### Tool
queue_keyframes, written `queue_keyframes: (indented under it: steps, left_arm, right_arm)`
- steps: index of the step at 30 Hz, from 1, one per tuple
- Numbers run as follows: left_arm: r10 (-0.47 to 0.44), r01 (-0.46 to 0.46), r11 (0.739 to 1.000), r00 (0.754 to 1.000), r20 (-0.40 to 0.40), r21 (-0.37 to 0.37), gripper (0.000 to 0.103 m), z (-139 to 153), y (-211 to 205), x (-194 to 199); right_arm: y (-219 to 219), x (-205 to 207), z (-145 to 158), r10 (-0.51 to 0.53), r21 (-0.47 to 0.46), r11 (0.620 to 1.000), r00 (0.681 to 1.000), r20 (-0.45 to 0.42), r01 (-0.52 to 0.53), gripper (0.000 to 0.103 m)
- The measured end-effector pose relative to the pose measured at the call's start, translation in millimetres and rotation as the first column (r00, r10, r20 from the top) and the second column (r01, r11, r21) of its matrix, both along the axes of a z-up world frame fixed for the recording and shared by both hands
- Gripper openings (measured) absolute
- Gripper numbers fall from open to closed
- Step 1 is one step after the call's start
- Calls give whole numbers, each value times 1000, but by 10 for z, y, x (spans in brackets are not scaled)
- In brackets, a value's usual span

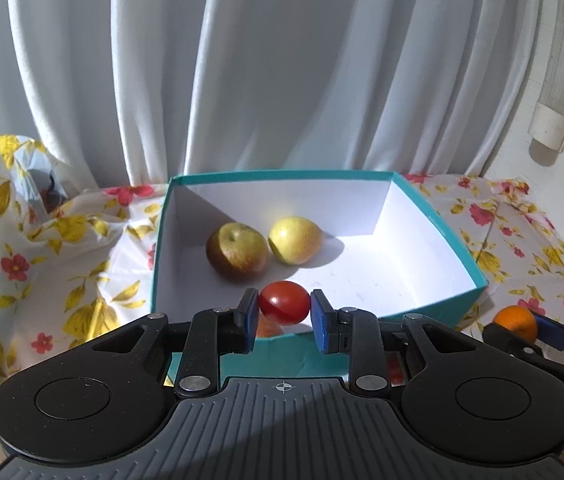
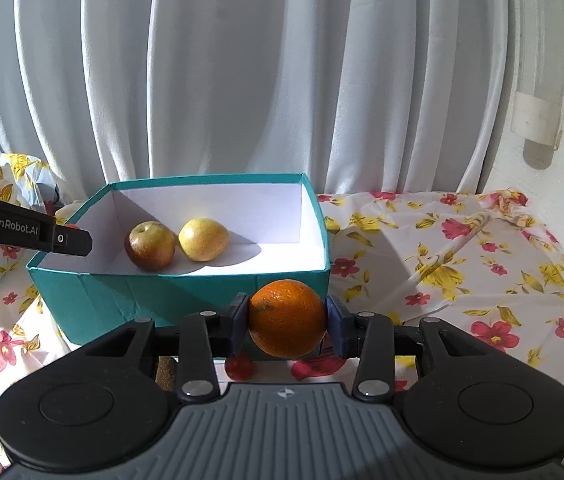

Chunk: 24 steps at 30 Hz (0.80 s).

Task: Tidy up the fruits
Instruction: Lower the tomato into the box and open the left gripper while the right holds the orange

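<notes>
Left wrist: left claw point(image 1: 284, 314) pinches tomato point(image 1: 284, 303); right claw point(image 2: 287, 320) clamps orange point(image 2: 286, 317) (both beside box point(image 2: 185, 296)).

A box point(image 2: 185, 300) is set on the bench point(image 2: 462, 248), before a curtain point(image 2: 241, 80). Two apples point(image 2: 149, 246) point(image 2: 203, 239) are placed side by side in its left part. A tomato point(image 1: 284, 303) is held over the near wall by the left tool point(image 1: 284, 312). An orange point(image 2: 286, 317) is held before the box's right corner by the right tool point(image 2: 286, 324).
</notes>
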<state>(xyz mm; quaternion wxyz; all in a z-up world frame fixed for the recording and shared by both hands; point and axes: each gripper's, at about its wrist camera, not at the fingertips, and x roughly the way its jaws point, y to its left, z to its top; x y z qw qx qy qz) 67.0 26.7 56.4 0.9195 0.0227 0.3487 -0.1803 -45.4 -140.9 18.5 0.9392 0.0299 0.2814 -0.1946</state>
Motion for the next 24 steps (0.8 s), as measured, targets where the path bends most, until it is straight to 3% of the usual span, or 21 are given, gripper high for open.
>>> queue_keyframes:
  steps: [10,24]
  left_arm:
    - [34,-35,999,999,25,22,31,-81,-141,360]
    - [43,-41,994,999,-20,103,31,-430,-322,614]
  right_arm:
    - [-29,-82,93,-42,-20,999,999,33,43,40]
    - [-80,-212,198,-69,-48,996,996,64,72,40]
